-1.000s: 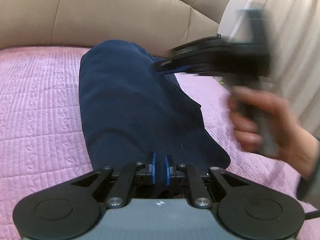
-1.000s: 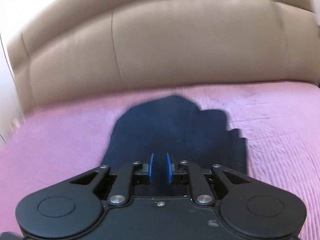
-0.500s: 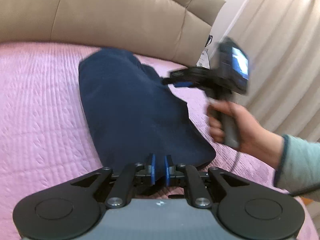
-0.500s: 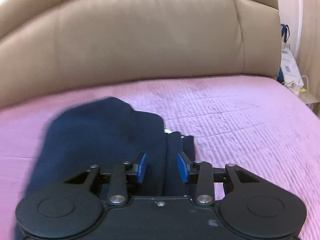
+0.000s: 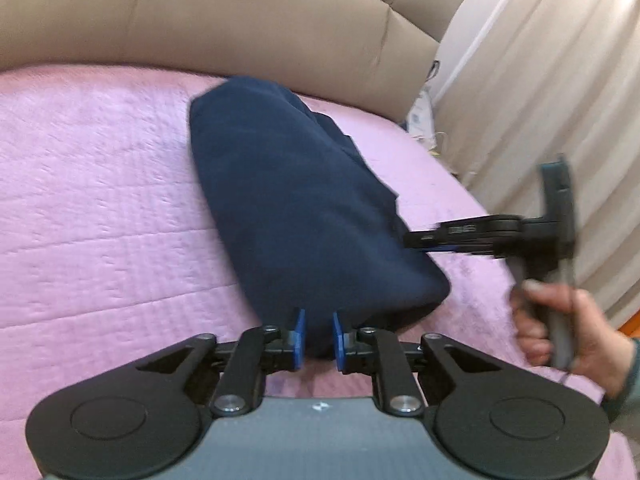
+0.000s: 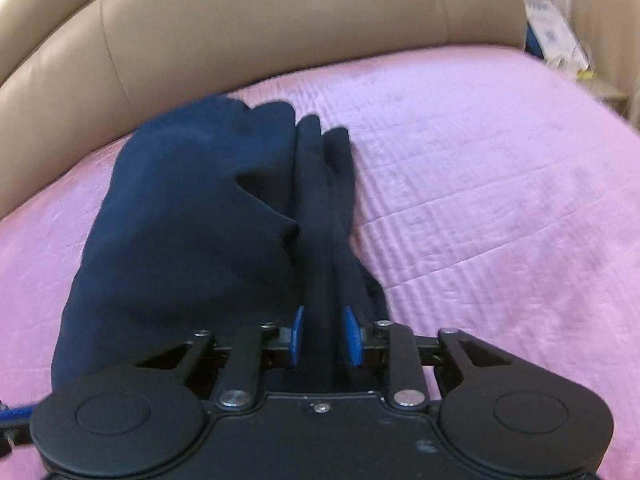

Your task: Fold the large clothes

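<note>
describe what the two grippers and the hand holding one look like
Both grippers, left gripper and right gripper, are matte black with silver bolts and blue pads on the jaws. The left's body is grey. The bare hand shows a teal sleeve cuff.

Dark navy garment point(image 5: 304, 208), plain and soft, folded into a long thick bundle. Lies flat on the pink quilted bedspread point(image 5: 100, 208), one rounded end pointing toward the beige padded headboard point(image 5: 224, 20), the other end away from it. Smooth broad top layer; along one long side, narrower folded edges stacked in ridges point(image 6: 328, 208), running lengthwise toward the headboard.
</note>
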`<state>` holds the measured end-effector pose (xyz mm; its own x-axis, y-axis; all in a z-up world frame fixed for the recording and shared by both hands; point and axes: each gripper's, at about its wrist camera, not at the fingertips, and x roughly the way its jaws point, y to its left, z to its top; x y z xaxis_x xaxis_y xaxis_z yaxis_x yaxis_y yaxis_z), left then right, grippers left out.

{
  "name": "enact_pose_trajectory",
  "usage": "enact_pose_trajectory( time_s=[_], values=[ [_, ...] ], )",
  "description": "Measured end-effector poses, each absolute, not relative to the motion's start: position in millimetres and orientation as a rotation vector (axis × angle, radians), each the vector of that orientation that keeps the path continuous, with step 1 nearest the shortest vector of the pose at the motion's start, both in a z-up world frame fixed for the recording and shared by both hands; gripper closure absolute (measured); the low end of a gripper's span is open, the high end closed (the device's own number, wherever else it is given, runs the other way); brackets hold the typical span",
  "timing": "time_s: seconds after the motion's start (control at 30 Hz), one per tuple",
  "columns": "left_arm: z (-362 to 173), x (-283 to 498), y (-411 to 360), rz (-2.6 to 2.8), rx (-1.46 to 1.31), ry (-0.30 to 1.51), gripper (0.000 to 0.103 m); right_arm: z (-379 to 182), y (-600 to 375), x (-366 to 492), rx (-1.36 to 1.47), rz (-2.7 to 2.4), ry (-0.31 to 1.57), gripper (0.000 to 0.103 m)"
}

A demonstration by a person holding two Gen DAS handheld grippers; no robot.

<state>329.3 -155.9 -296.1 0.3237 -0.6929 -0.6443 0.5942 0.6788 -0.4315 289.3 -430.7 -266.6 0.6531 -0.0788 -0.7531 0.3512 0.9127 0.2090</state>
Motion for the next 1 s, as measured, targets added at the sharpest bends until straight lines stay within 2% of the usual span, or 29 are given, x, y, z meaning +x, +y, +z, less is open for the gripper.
enact_pose_trajectory(
  time_s=[0.13,0.17,0.2,0.23,0.3,0.37,0.43,0.5,0.63,0.77,0.9,0.93,1.0],
  values=[
    [-277.1,324.1,-155.4,-0.873,-0.207,0.868,0.086,-244.4,-401.2,259.7,0.317,-0.128,0.791,0.07],
    [-274.9,321.8,-160.3,-0.883,-0.208,0.856,0.085,-245.4,-391.7,258.6,0.269,-0.124,0.796,0.066],
    [-275.2,319.8,-169.5,-0.884,-0.188,0.847,0.084,-252.3,-383.6,262.6,0.216,-0.134,0.81,0.056],
    [-279.7,318.6,-177.7,-0.878,-0.154,0.856,0.083,-259.7,-380.3,264.5,0.175,-0.149,0.828,0.053],
    [-296.1,317.4,-198.9,-0.836,-0.023,0.908,0.085,-281.7,-377.1,263.0,0.138,-0.173,0.904,0.053],
    [-308.8,311.2,-204.1,-0.823,0.049,0.924,0.094,-298.6,-388.4,265.4,0.19,-0.178,0.961,0.053],
    [-317.8,307.3,-201.6,-0.789,0.074,1.0,0.088,-297.3,-404.2,258.7,0.287,-0.17,0.937,0.053],
    [-320.7,297.4,-190.5,-0.771,0.088,1.007,0.088,-287.6,-415.9,251.7,0.349,-0.176,0.933,0.05],
    [-276.0,294.3,-166.7,-0.899,-0.165,0.869,0.088,-259.6,-427.6,248.2,0.377,-0.146,0.831,0.05],
    [-247.7,319.9,-183.3,-0.86,-0.197,0.735,0.087,-226.1,-431.3,271.6,0.378,-0.133,0.685,0.049],
    [-288.6,350.0,-220.5,-0.837,-0.129,0.848,0.088,-229.4,-426.6,324.7,0.382,-0.051,0.654,0.049],
    [-305.2,350.2,-223.5,-0.822,-0.087,0.869,0.089,-239.8,-423.3,344.0,0.365,-0.045,0.703,0.051],
    [-319.7,339.4,-220.5,-0.851,-0.05,0.783,0.089,-260.6,-415.7,379.4,0.239,-0.103,0.823,0.051]
  ],
)
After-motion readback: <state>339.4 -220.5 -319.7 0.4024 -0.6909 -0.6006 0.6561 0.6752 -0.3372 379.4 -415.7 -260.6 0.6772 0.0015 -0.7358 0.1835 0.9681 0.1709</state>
